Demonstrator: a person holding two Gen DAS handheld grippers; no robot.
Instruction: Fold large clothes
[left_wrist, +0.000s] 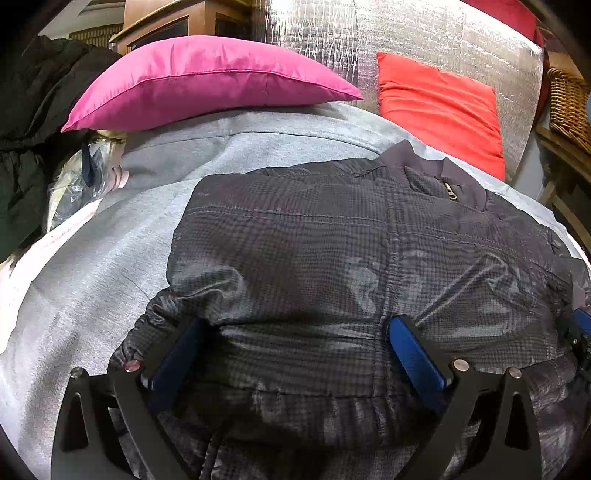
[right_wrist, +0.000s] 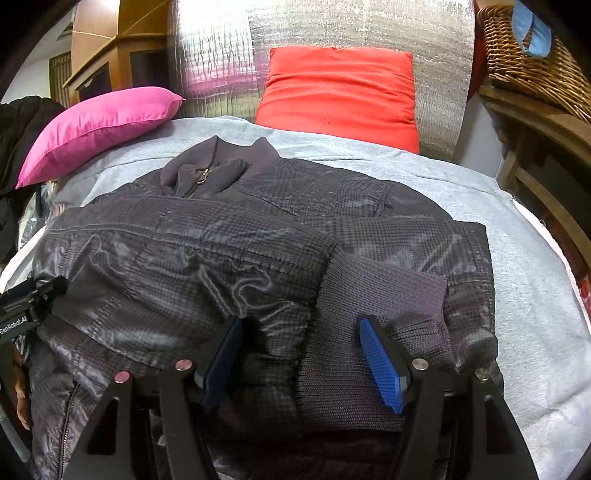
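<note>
A dark grey checked padded jacket (left_wrist: 332, 251) lies on a grey sheet (left_wrist: 110, 258), collar and zip pull away from me. It also shows in the right wrist view (right_wrist: 221, 251). My left gripper (left_wrist: 295, 354) is open, its blue fingers (left_wrist: 413, 350) resting on the jacket's lower left part near the hem. My right gripper (right_wrist: 303, 358) is open over the lower right part, its fingers either side of a ribbed knit cuff (right_wrist: 369, 314) of a sleeve folded across the front. The left gripper's body shows at the left edge of the right wrist view (right_wrist: 26, 310).
A pink pillow (left_wrist: 207, 81) and a red pillow (right_wrist: 340, 92) lie at the far side against a silver foil panel (right_wrist: 369, 26). Dark clothing (left_wrist: 37, 129) and a plastic bag (left_wrist: 81, 177) lie left. A wicker basket (right_wrist: 535, 62) sits on wooden shelving at right.
</note>
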